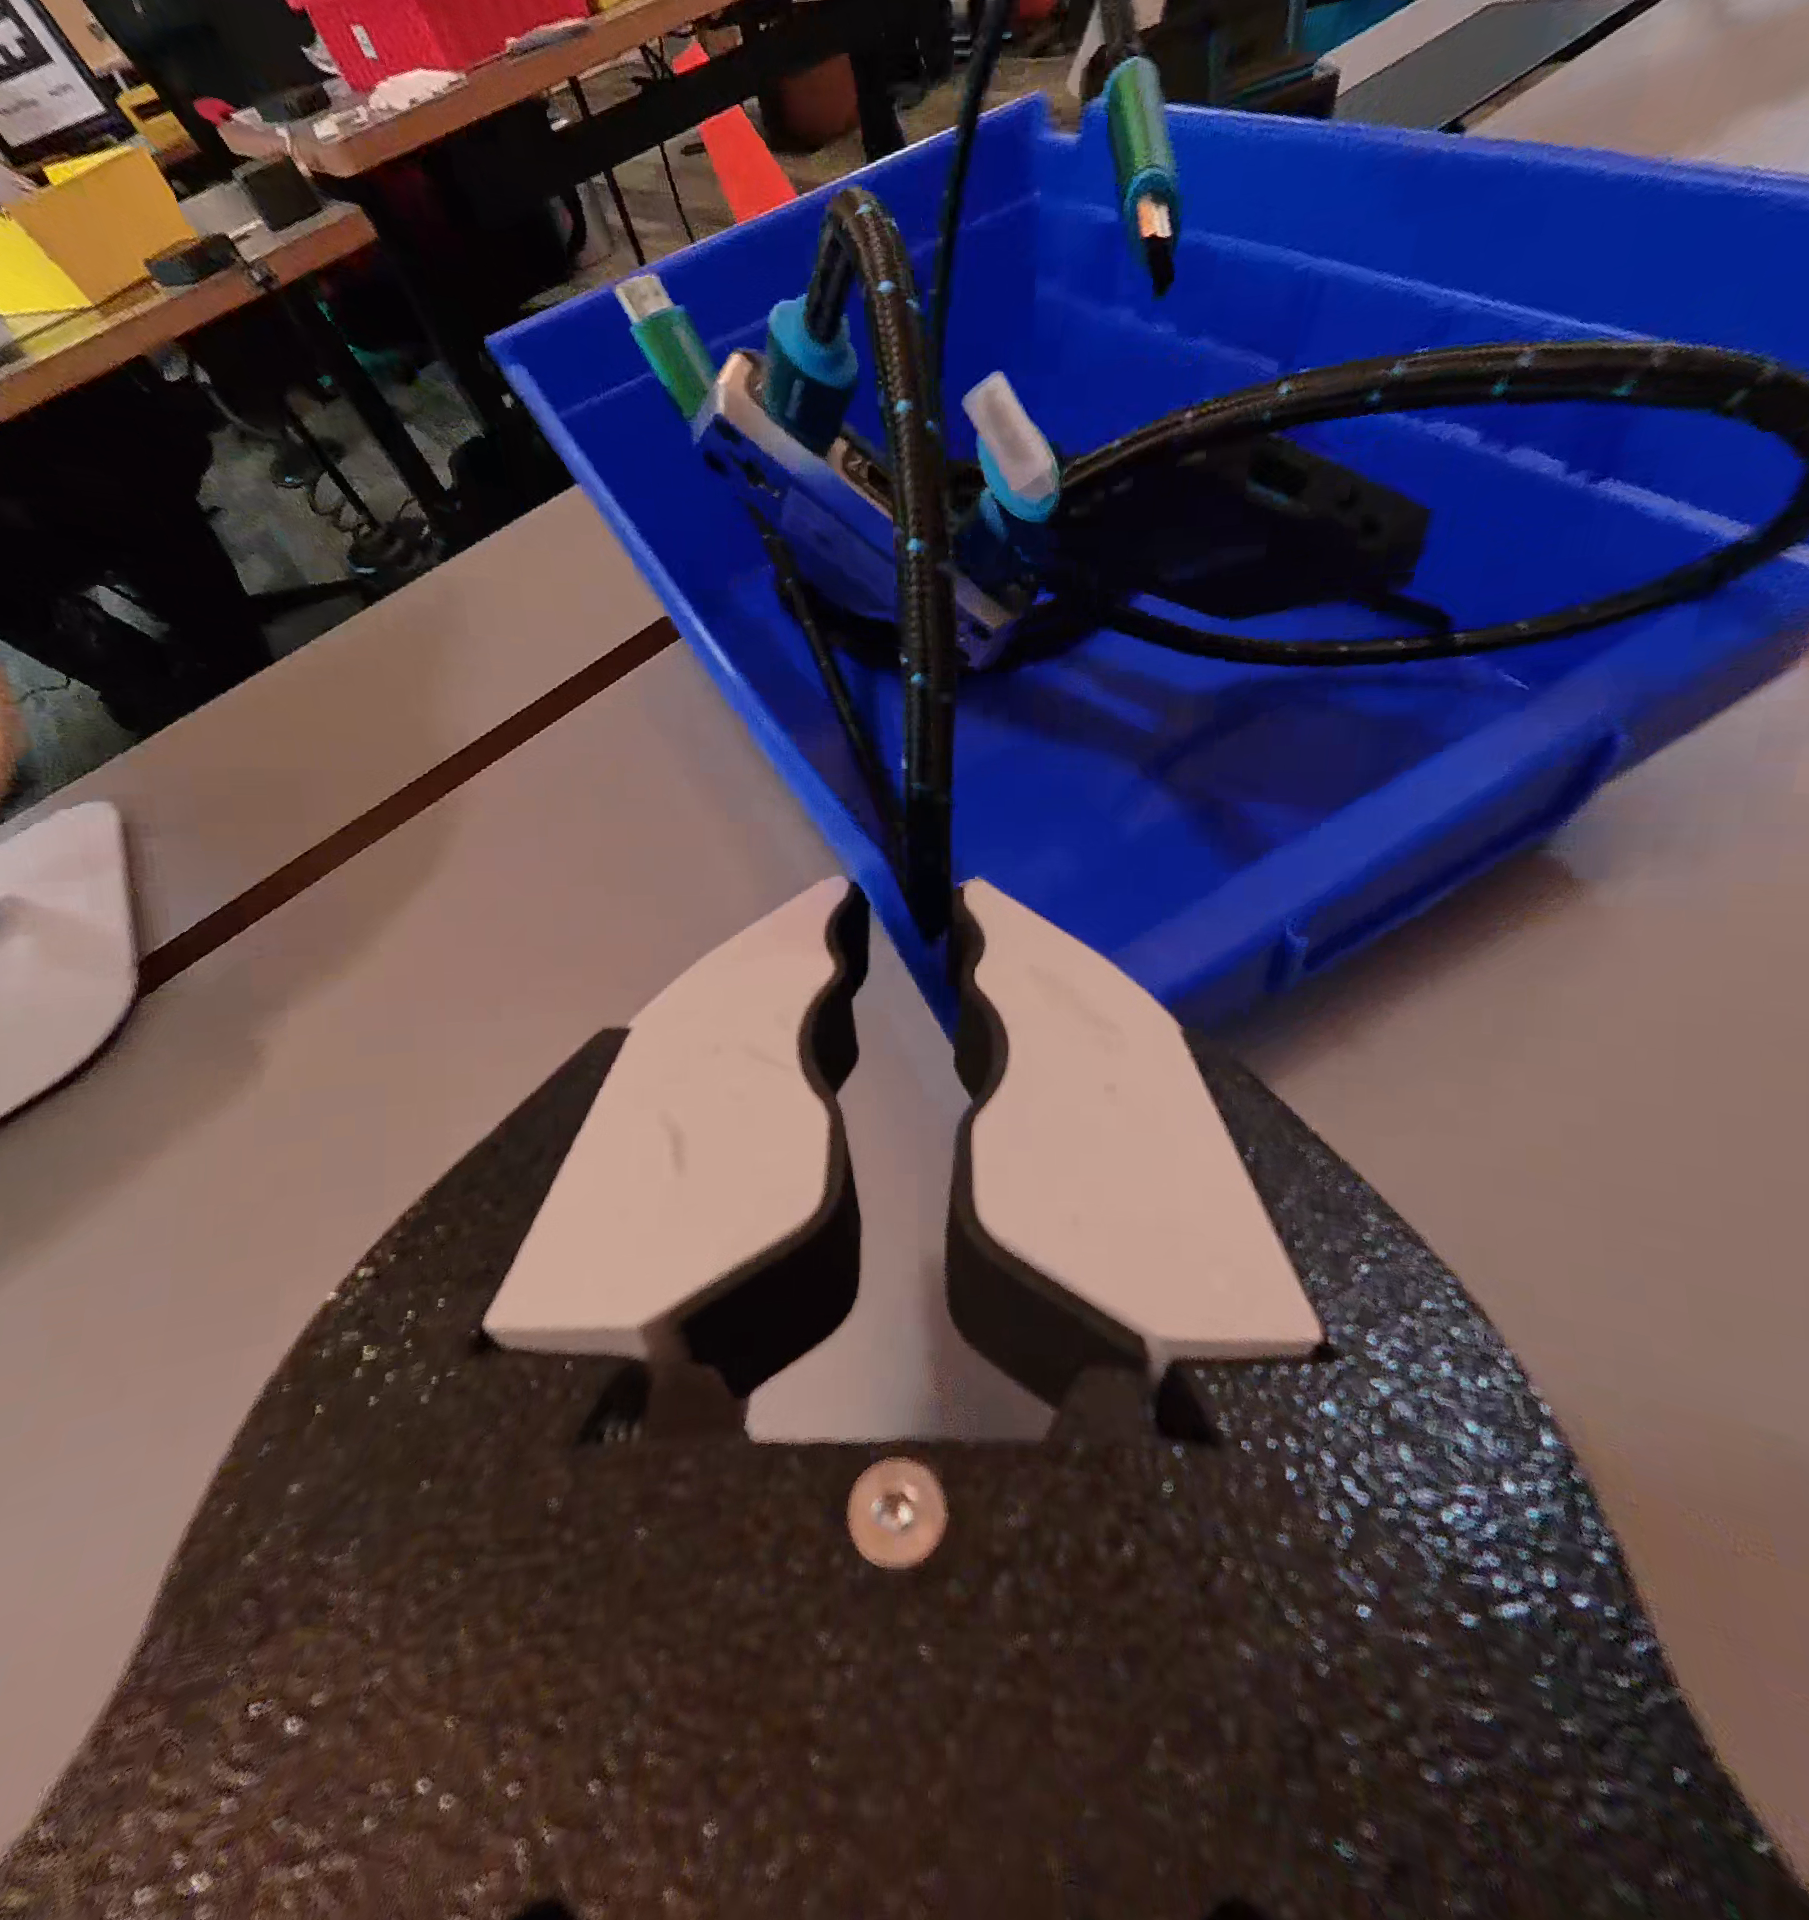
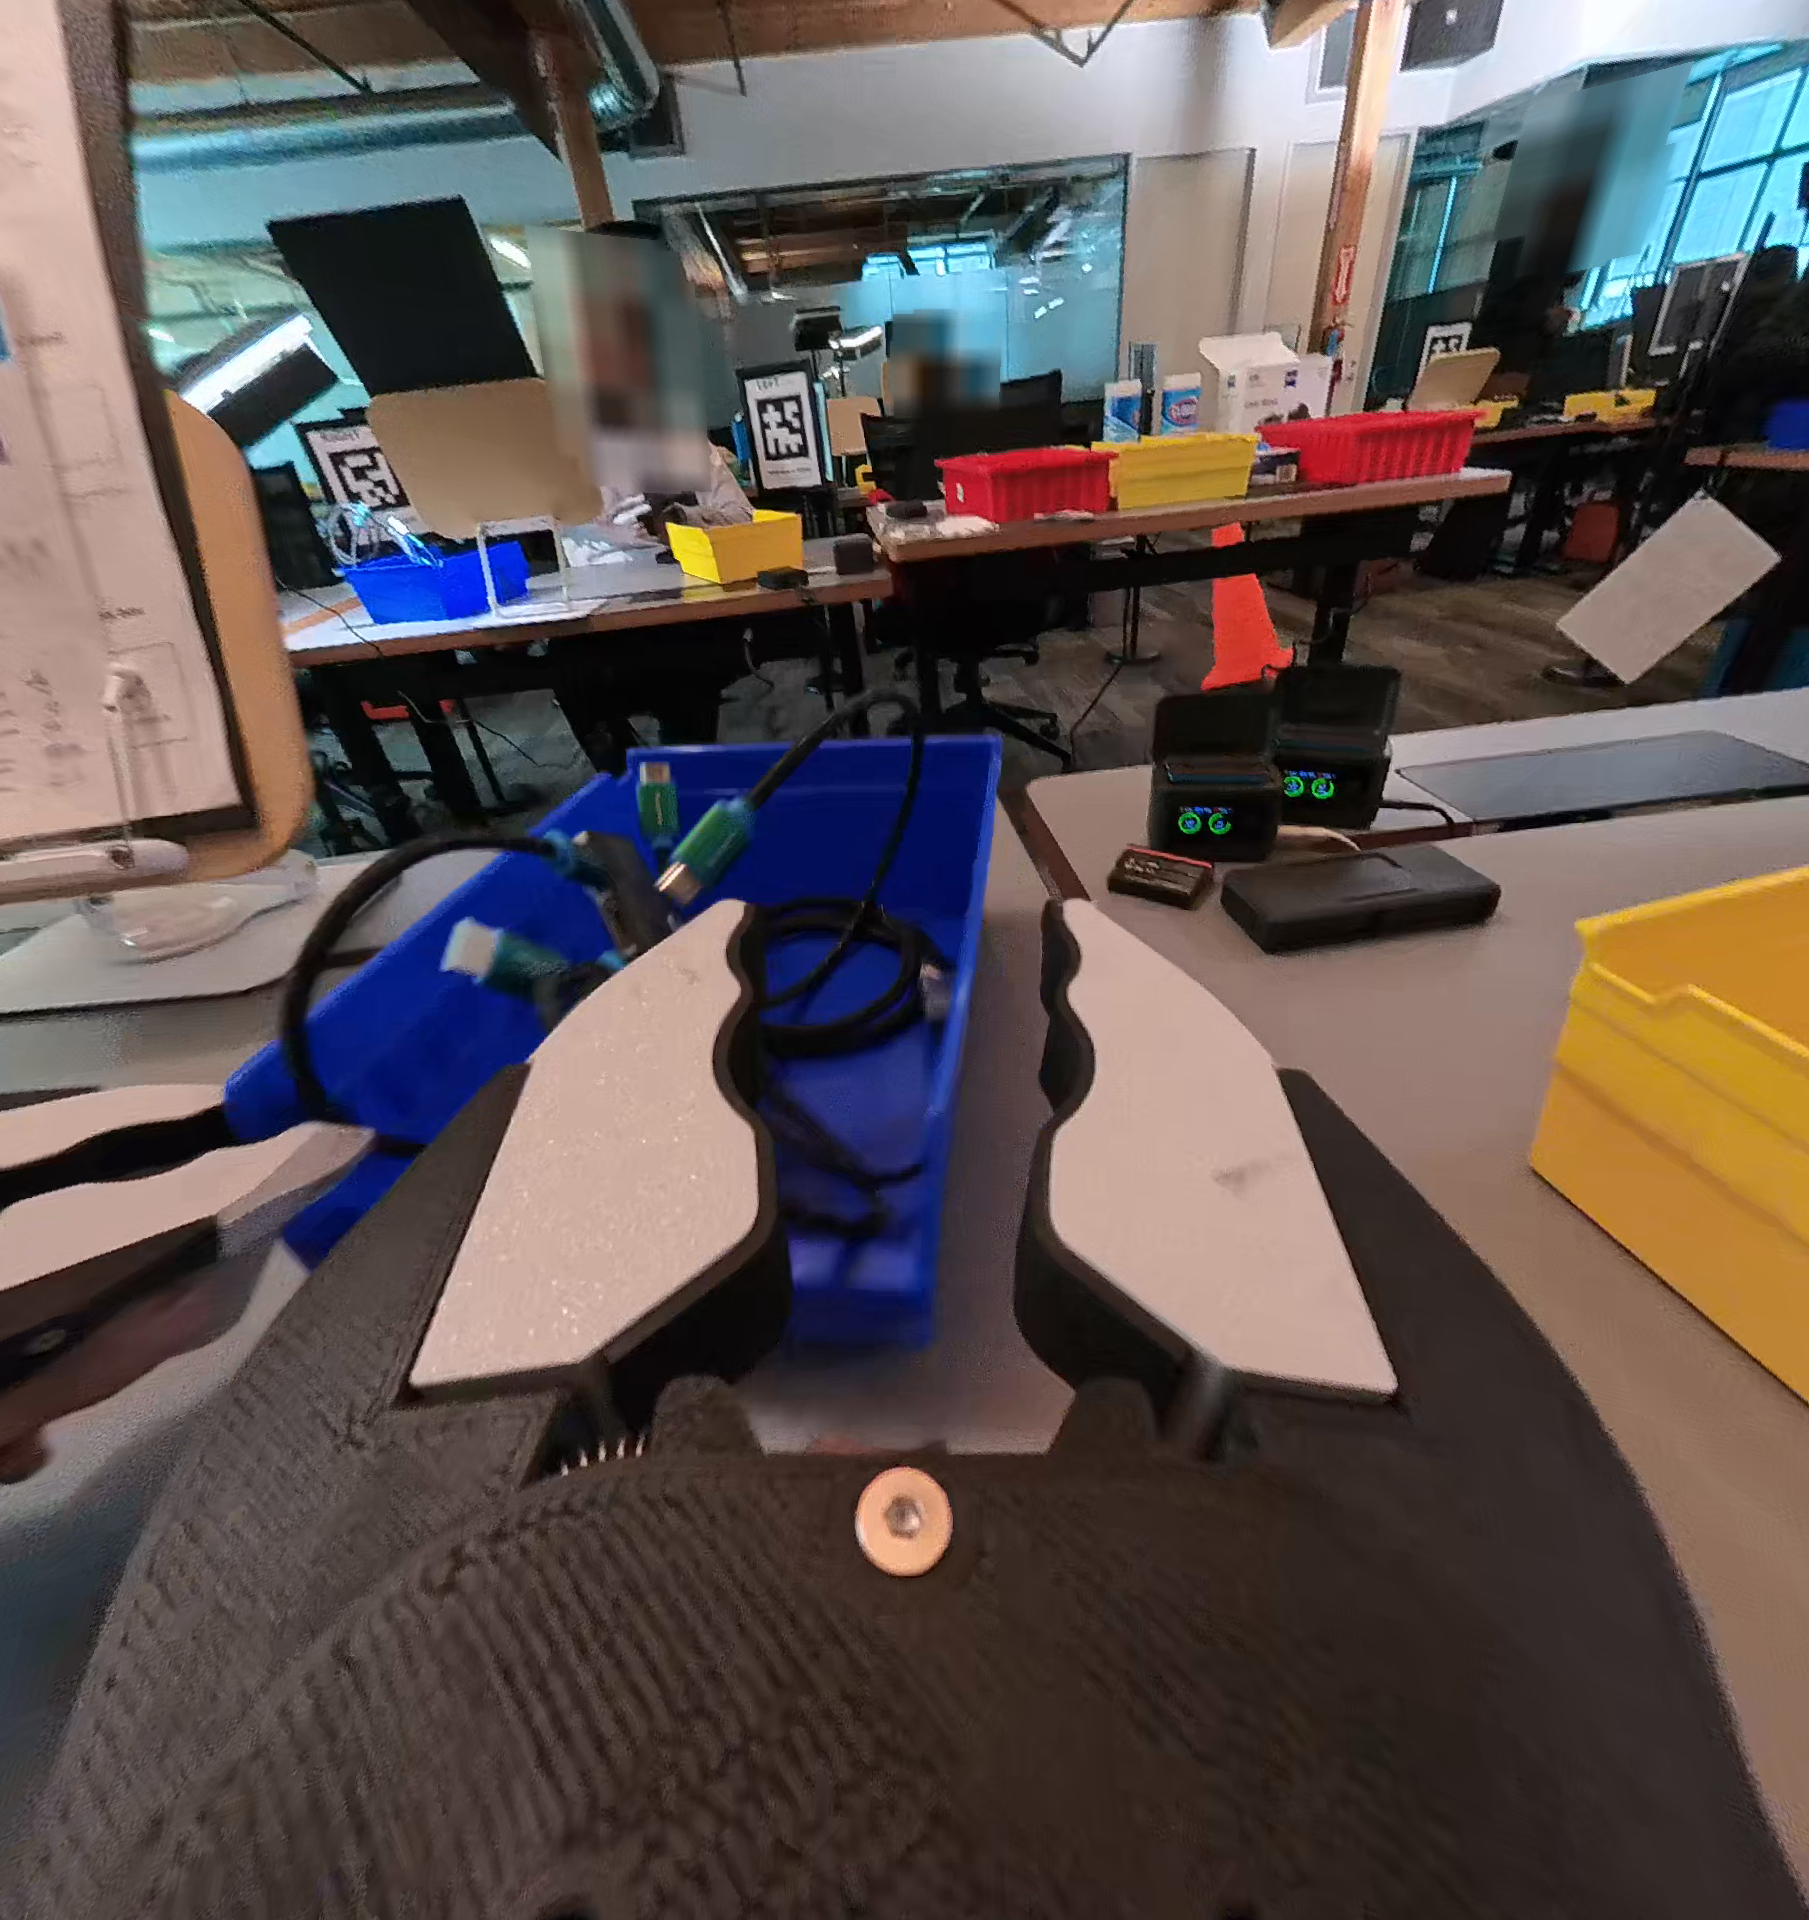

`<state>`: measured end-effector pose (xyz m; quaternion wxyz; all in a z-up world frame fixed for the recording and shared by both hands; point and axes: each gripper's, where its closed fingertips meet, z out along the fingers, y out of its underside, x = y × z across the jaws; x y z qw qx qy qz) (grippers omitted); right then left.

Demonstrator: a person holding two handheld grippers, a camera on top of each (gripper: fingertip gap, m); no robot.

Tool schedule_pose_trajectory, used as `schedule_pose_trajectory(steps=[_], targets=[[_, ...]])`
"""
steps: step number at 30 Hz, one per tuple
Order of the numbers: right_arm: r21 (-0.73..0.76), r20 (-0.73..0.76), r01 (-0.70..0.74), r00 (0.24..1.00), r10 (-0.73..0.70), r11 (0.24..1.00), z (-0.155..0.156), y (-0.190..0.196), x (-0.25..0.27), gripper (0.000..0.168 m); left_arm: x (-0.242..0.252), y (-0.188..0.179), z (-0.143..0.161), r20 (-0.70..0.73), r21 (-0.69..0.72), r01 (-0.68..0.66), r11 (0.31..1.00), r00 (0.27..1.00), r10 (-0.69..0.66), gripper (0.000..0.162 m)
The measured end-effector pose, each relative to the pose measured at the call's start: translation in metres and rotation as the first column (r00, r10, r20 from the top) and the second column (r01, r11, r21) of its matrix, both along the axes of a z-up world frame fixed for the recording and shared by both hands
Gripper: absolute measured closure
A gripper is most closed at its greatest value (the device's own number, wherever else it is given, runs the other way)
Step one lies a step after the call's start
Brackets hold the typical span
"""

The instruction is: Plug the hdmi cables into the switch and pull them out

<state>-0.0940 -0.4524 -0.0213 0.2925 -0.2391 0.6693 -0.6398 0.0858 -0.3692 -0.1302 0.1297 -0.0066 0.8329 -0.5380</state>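
A blue bin (image 1: pixel 1399 810) on the grey table holds a tangle of HDMI cables, a silver switch (image 1: pixel 765 436) and a black box (image 1: pixel 1315 509). Green plugs (image 1: pixel 671 348) and a white-tipped plug (image 1: pixel 1014 447) stick up loose; a teal plug (image 1: pixel 806 369) sits at the switch. My left gripper (image 1: pixel 910 920) is at the bin's near corner, its jaws nearly together around a black braided cable (image 1: pixel 921 623). My right gripper (image 2: pixel 898 920) is open and empty over the bin's (image 2: pixel 858 1278) near end. The left gripper (image 2: pixel 287 1164) also shows at the left of the right wrist view.
A yellow bin (image 2: pixel 1710 1091) stands to the right. Two black charger cases (image 2: pixel 1217 800) and a flat black box (image 2: pixel 1357 904) lie behind the blue bin. A board on a clear stand (image 2: pixel 69 520) is at the left, its base (image 1: pixel 27 956) on the table.
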Motion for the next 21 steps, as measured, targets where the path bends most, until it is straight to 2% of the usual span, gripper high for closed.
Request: schedule_pose_trajectory(steps=[3, 6, 9, 11, 12, 14, 15, 17, 19, 21], targets=[[-0.042, 0.023, -0.084, 0.996, 0.085, 0.996, 0.022, 0.022, 0.017, 0.118, 0.029, 0.049, 0.000, 0.043, 0.005, 0.063, 0.998, 0.997, -0.063, 0.150], [-0.125, -0.038, -0.260, 0.966, 0.257, 0.957, 0.048, 0.071, 0.058, 0.116, 0.051, 0.113, 0.000, 0.003, 0.000, 0.103, 0.995, 0.995, -0.103, 0.150], [-0.216, -0.141, -0.478, 0.878, 0.457, 0.851, 0.073, 0.154, 0.115, 0.113, 0.067, 0.183, 0.000, -0.031, -0.003, 0.104, 0.995, 0.994, -0.104, 0.151], [-0.238, -0.155, -0.616, 0.787, 0.597, 0.751, 0.084, 0.226, 0.159, 0.108, 0.077, 0.231, 0.000, -0.055, -0.019, 0.067, 0.998, 0.996, -0.068, 0.151], [-0.223, -0.159, -0.694, 0.719, 0.677, 0.684, 0.085, 0.266, 0.183, 0.104, 0.083, 0.254, 0.000, -0.057, -0.031, 0.038, 0.999, 0.998, -0.039, 0.151], [-0.142, -0.212, -0.851, 0.525, 0.824, 0.506, 0.080, 0.341, 0.229, 0.096, 0.098, 0.301, 0.001, -0.068, -0.067, -0.056, 0.996, 0.996, 0.051, 0.152], [-0.099, -0.197, -0.877, 0.481, 0.855, 0.470, 0.084, 0.363, 0.254, 0.092, 0.104, 0.323, 0.001, -0.078, -0.086, -0.107, 0.991, 0.992, 0.101, 0.151], [0.013, -0.096, -0.889, 0.455, 0.885, 0.458, 0.095, 0.388, 0.311, 0.085, 0.112, 0.362, 0.001, -0.072, -0.099, -0.174, 0.980, 0.983, 0.167, 0.151], [0.244, 0.007, -0.894, 0.390, 0.921, 0.376, 0.086, 0.418, 0.368, 0.076, 0.116, 0.392, 0.002, -0.051, -0.097, -0.209, 0.973, 0.978, 0.205, 0.151], [0.483, 0.027, -0.843, 0.285, 0.958, 0.237, 0.054, 0.456, 0.412, 0.094, 0.120, 0.409, 0.002, -0.025, -0.097, -0.236, 0.967, 0.972, 0.235, 0.150]])
